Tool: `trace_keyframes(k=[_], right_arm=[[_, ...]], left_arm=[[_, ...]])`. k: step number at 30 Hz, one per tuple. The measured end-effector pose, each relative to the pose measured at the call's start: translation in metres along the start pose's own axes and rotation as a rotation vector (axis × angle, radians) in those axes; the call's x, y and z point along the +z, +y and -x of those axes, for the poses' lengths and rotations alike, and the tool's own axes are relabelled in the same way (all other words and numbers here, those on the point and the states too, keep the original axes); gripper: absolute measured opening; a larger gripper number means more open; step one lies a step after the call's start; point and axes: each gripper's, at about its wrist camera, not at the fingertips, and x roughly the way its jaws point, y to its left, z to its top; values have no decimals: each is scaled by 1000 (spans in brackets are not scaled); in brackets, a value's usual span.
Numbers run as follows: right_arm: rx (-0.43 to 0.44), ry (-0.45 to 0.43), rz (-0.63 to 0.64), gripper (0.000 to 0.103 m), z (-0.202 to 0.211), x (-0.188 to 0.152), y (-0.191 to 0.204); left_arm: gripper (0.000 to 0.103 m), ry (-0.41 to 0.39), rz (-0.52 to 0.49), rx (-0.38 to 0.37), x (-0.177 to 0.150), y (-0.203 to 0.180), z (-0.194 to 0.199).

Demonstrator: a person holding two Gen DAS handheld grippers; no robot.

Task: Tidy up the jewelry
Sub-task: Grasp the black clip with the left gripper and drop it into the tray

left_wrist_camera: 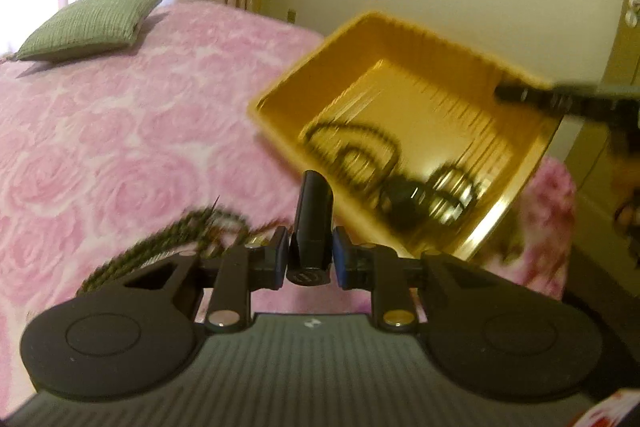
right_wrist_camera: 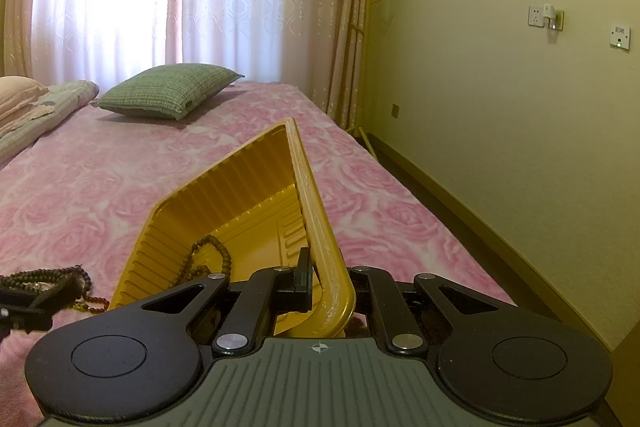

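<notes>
My left gripper point(left_wrist_camera: 310, 255) is shut on a small black tube point(left_wrist_camera: 316, 203) that stands upright between its blue pads. A yellow tray point(left_wrist_camera: 400, 83) hangs tilted above the bed. My right gripper point(right_wrist_camera: 324, 291) is shut on its near rim point(right_wrist_camera: 316, 227) and shows as a dark finger at the tray's right edge in the left wrist view. Inside the tray lie a dark bead necklace point(left_wrist_camera: 352, 147), ring-shaped bracelets point(left_wrist_camera: 452, 195) and a round black piece point(left_wrist_camera: 400, 203), all blurred. A brown bead strand point(left_wrist_camera: 160, 243) lies on the bed left of my left gripper.
The pink rose-patterned bedspread point(right_wrist_camera: 100, 187) covers the bed. A green pillow point(right_wrist_camera: 168, 95) rests at its far end, and folded bedding point(right_wrist_camera: 36, 111) lies at the left. More dark beads point(right_wrist_camera: 60, 279) lie at the near left. A wall and a floor gap run along the right.
</notes>
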Motion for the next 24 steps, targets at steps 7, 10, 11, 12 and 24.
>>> trace_keyframes(k=[7,10,11,12,24], right_arm=[[5,-3,-4,8,3,1,0],[6,-2,-4,8,3,1,0],[6,-2,-5,8,3,1,0],[6,-2,-6,8,2,1,-1],[8,1,-16,8,1,1,-1]], left_arm=[[20,-74,10,-75,36,-35,-12],[21,-86,21,-104,43,-47,-23],[21,-84,25,-115,44,-50,-27],[21,-82,27,-125,46,-55,-31],[27,-118,26,-96,36,-47,-25]])
